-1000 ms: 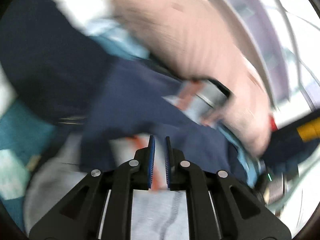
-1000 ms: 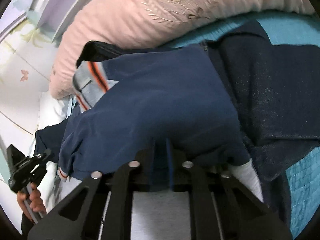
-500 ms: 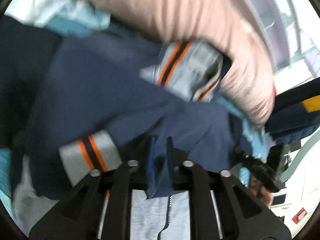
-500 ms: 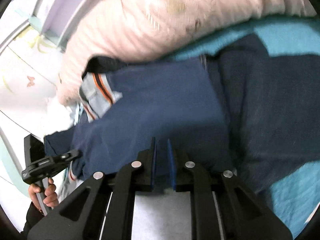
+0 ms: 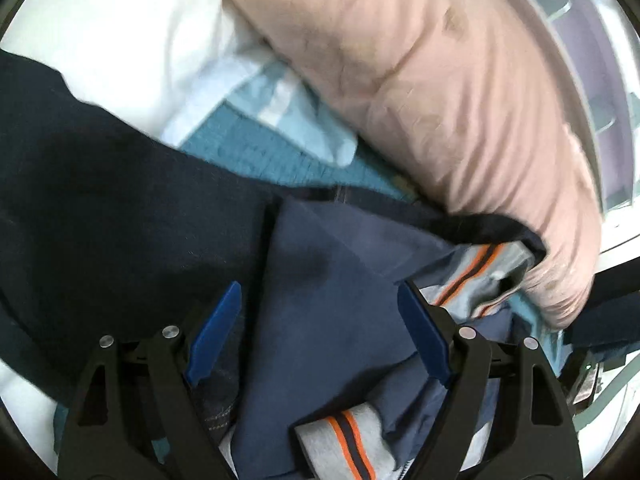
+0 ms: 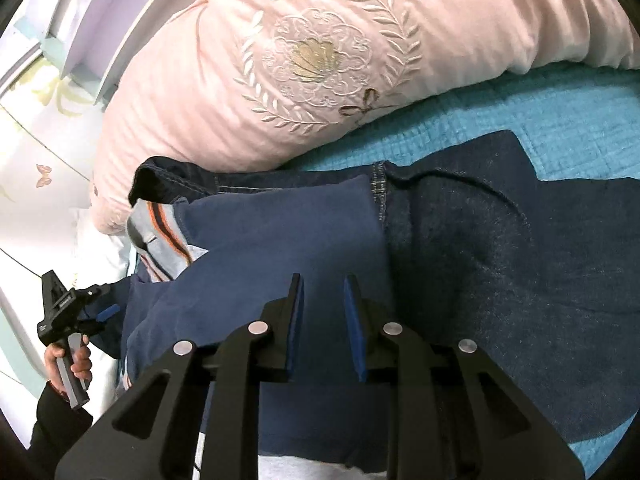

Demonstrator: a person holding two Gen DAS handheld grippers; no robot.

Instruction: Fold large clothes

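both grippers letting go after laying a fold on the blue jacket

the blue jacket (image 6: 280, 240) lay on the teal bedspread (image 6: 560, 120), partly over a pair of dark jeans (image 6: 500, 248), with a pink embroidered pillow (image 6: 320, 60) at the far side. its grey cuffs with orange and dark stripes showed at the far left (image 6: 160, 236) in the right wrist view and near the lens in the left wrist view (image 5: 348, 440).

the step in hand looked like the release after a fold: the left gripper (image 5: 320, 320) had its jaws opening, already wide, with blue cloth lying between them but not pressed. the right gripper (image 6: 322, 312) had its jaws opening too, at a narrow gap, hovering over the jacket's flat panel with no cloth pinched.

in the right wrist view the person's left hand (image 6: 72, 364) held its gripper at the jacket's left edge.

the next move likely called for picking a fresh edge, perhaps the striped sleeve, and drawing it across to neaten the bundle.

no containers were in view; nothing sat in anything.
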